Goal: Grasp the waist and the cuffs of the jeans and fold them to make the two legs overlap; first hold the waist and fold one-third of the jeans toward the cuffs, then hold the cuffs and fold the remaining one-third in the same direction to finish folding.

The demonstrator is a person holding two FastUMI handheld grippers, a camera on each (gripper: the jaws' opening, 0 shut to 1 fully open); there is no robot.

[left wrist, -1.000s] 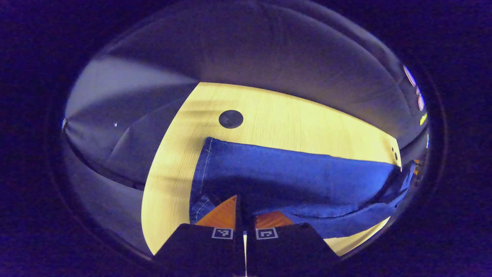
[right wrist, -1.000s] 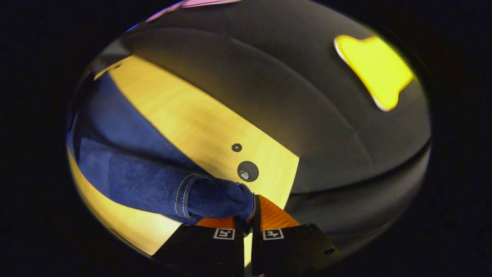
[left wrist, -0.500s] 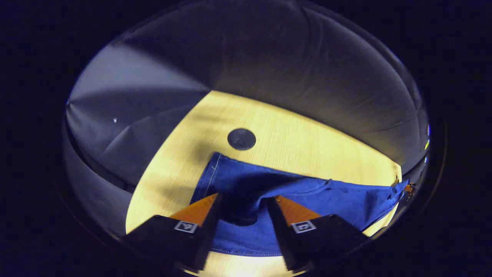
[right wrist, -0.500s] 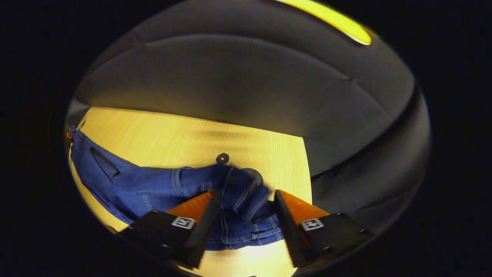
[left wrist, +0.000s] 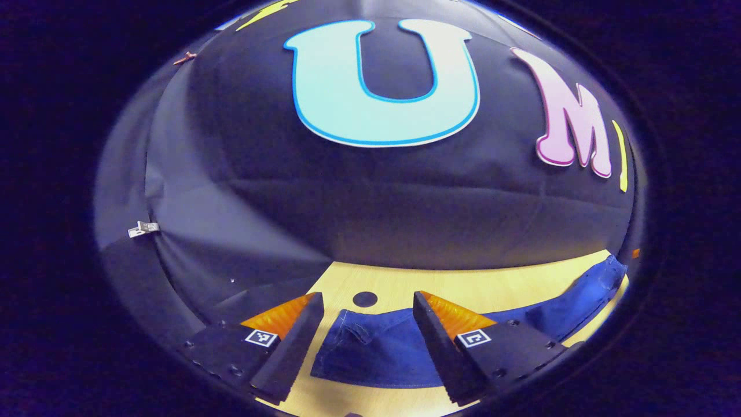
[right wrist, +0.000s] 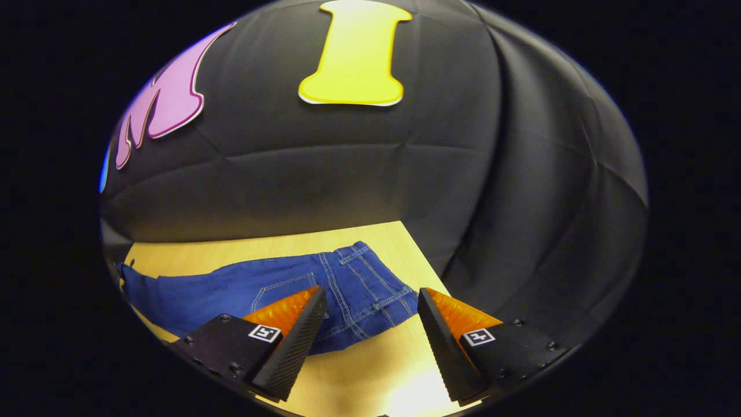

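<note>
Both grippers spread wide w/ nothing held, my left gripper (left wrist: 363,313) over the cuffs end, right gripper (right wrist: 370,307) over the waist at 12, jeans (right wrist: 272,289) flat on table (right wrist: 370,370), long axis running 3–9 btwn them.

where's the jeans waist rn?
In the right gripper view, the waist lies flat on the table, near its right edge, ahead of the open right gripper.

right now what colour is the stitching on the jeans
Pale, whitish stitching on the blue jeans, clearest in the right gripper view.
</note>
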